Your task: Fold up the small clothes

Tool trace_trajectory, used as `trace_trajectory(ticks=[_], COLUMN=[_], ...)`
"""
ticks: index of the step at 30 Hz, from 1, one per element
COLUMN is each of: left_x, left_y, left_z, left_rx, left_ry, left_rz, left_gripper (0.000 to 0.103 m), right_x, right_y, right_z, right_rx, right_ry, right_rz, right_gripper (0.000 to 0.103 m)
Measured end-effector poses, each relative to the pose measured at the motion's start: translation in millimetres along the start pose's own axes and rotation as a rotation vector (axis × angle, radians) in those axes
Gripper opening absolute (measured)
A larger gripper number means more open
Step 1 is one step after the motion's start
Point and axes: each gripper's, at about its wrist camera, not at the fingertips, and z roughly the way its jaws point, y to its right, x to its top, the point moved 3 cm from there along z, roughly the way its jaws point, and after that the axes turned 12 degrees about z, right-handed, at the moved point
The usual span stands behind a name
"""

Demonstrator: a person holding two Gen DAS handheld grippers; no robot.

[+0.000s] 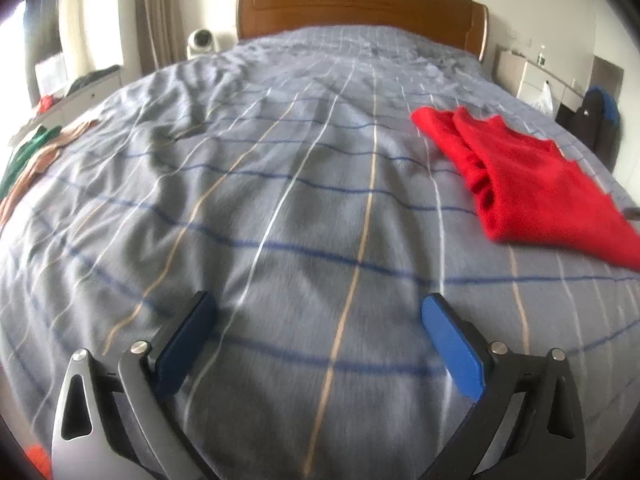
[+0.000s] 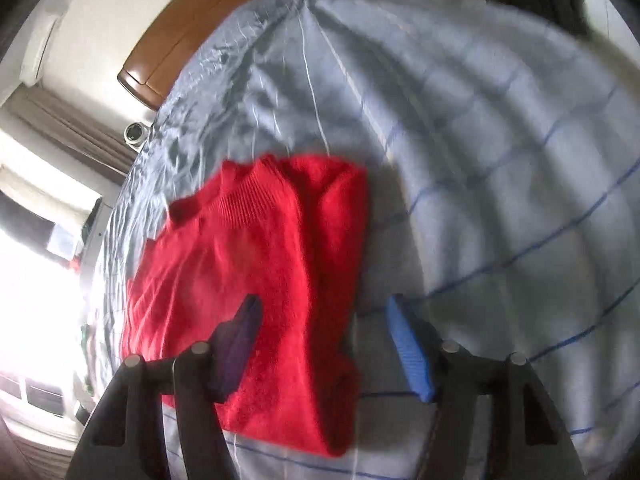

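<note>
The right gripper (image 2: 322,320), wide open and empty, hangs over the red sweater (image 2: 256,280) in the frame's lower centre; soft, light knit, probably best pinched at its folded edge, while the left gripper (image 1: 318,312) also stands open and empty

Daylit, window glare (image 2: 36,308) perhaps overexposed, motion blur, fisheye edges

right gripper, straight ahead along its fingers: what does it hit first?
Most likely the red sweater. The right gripper hangs open above its right edge, jaws spread with nothing between them. Height above it is unclear; slightly to the right it would meet the bedspread.
</note>
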Motion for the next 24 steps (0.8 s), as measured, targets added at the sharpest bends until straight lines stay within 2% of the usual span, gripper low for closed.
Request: trace_trajectory(ticks=[2, 3, 4, 5, 7, 9, 12, 14, 16, 18, 22, 24], left_x=[-2, -4, -5, -5, -4, -5, 0, 4, 4, 3, 2, 2], left_y=[-1, -3, -6, -11, -22, -36, -46, -48, -49, -48, -49, -51], left_z=[-10, -16, -21, -25, -25, -16, -4, 2, 8, 9, 7, 8], left_rx=[-0.018, -0.030, -0.035, -0.032, -0.024, -0.031, -0.037, -0.015, -0.003, -0.002, -0.011, -0.020], left_ry=[-0.011, -0.006, 0.003, 0.014, 0.023, 0.019, 0.015, 0.028, 0.019, 0.016, 0.017, 0.018], left_rz=[-0.009, -0.023, -0.040, -0.064, -0.107, -0.163, -0.210, -0.211, -0.208, -0.199, -0.185, -0.193], left_gripper=[0.102, 0.102, 0.102, 0.102, 0.102, 0.102, 0.102, 0.102, 0.102, 0.102, 0.102, 0.102], right_x=[-7, -11, -13, -13, -15, -17, -33, -48, -71, -92, -129, -146], right_y=[-7, -13, -22, -29, -46, -71, -138, -186, -236, -268, -302, -301], right_z=[10, 14, 20, 26, 19, 5, -6, -1, 19, 46, 112, 134], right_rx=[0.034, 0.034, -0.008, -0.070, -0.134, -0.143, -0.085, -0.042, -0.021, -0.028, -0.091, -0.086], right_ry=[-0.020, -0.022, -0.014, -0.001, 0.046, 0.083, 0.087, 0.069, 0.042, 0.016, -0.049, -0.111], right_rz=[-0.009, -0.041, -0.091, -0.121, -0.145, -0.204, -0.299, -0.361, -0.443, -0.506, -0.597, -0.610], right_gripper=[0.063, 0.049, 0.035, 0.014, 0.012, 0.011, 0.011, 0.011, 0.011, 0.011, 0.012, 0.026])
